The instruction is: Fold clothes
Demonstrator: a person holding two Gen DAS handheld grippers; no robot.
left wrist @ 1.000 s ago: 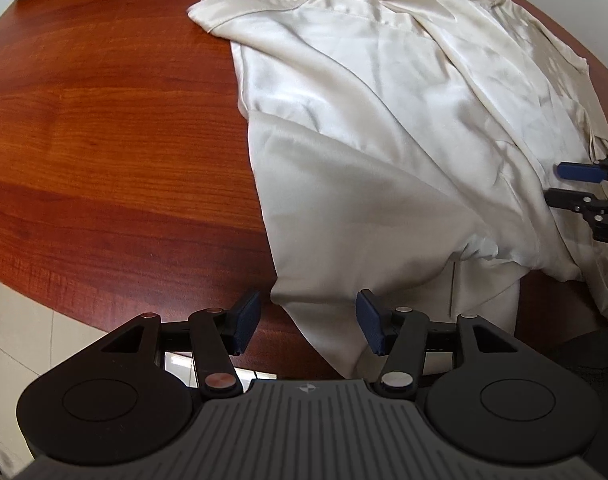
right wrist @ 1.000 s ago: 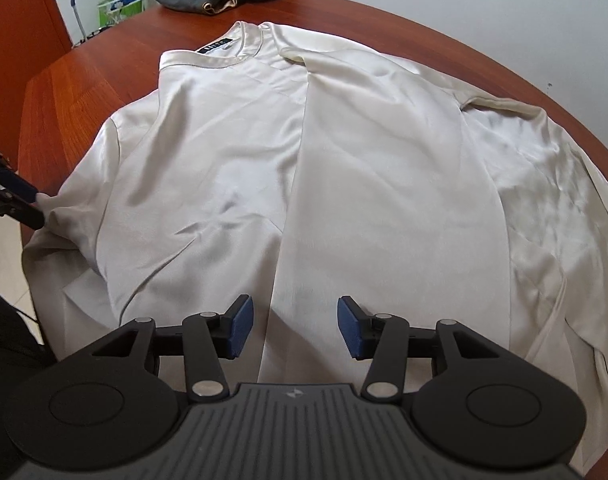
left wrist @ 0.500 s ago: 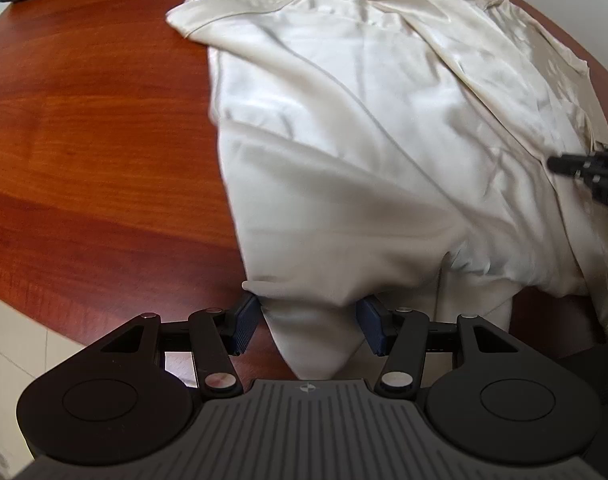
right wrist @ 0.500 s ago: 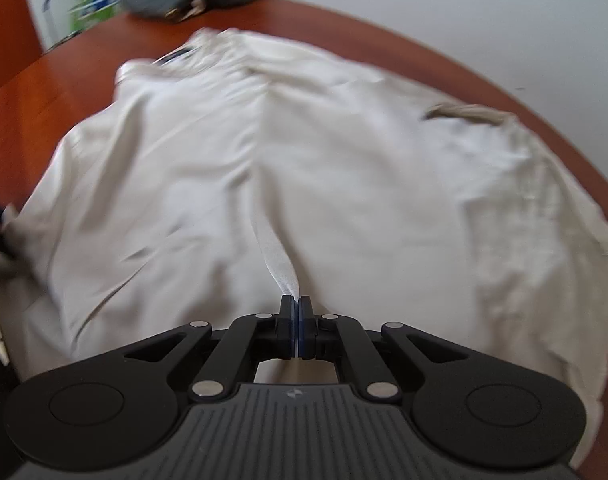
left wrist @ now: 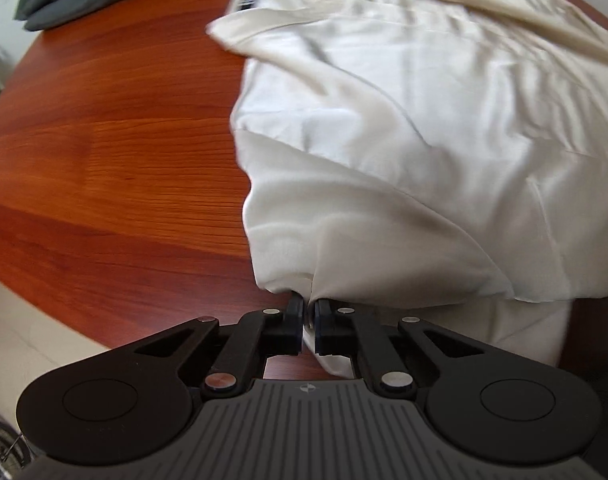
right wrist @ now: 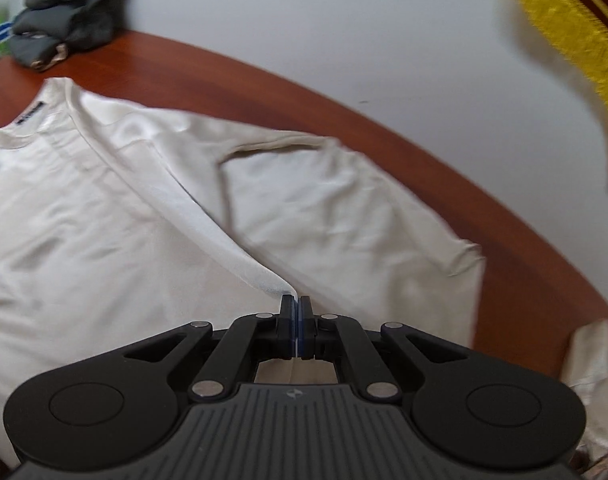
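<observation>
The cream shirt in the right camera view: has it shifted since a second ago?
Yes. The right tool, shut on the cream shirt, has pulled a fold up, rightward against the dark clothes pile.

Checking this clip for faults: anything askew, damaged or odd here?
Nothing stands out. The cream shirt lies rumpled on the table, mid-fold, pinched by both the left gripper and right gripper.

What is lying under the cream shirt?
The cream shirt lies on a red-brown wooden table, bare beside it. Whatever else lies beneath is covered.
</observation>
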